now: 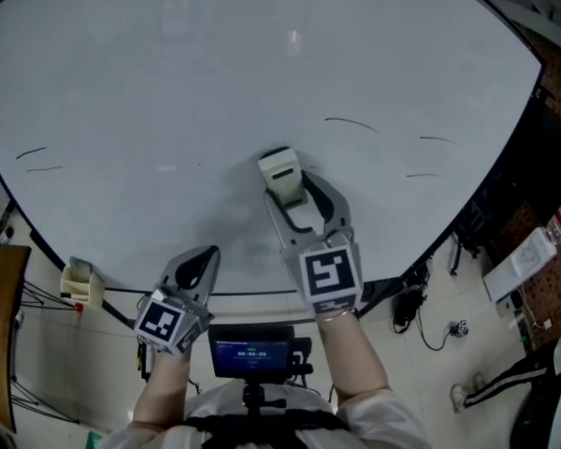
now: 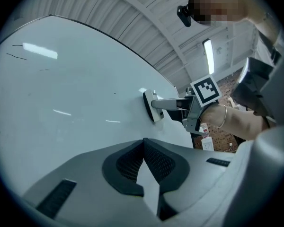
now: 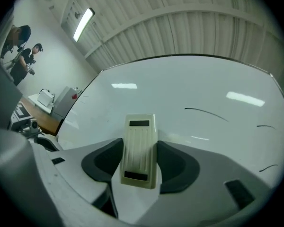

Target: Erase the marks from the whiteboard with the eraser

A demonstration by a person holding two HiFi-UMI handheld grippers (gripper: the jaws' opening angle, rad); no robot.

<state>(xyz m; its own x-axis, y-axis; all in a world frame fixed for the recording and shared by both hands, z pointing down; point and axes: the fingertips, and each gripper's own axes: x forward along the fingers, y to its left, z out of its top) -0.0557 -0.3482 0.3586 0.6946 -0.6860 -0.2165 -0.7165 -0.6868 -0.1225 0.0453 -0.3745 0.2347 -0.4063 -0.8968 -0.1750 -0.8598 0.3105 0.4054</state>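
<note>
- The whiteboard (image 1: 168, 82) fills the upper and middle of the head view.
- The eraser (image 1: 282, 174) sits at frame centre, flat against the board. It is clamped between the jaws of the right gripper (image 1: 288, 193), just below it.
- The left gripper (image 1: 198, 262) is lower left of centre, at the board's bottom edge — apart from the eraser.
- Two marks (image 1: 31, 152) lie at far left; three more (image 1: 351, 123) lie right of the eraser.
- A screen (image 1: 252, 354) sits at bottom centre, below both grippers.
</note>
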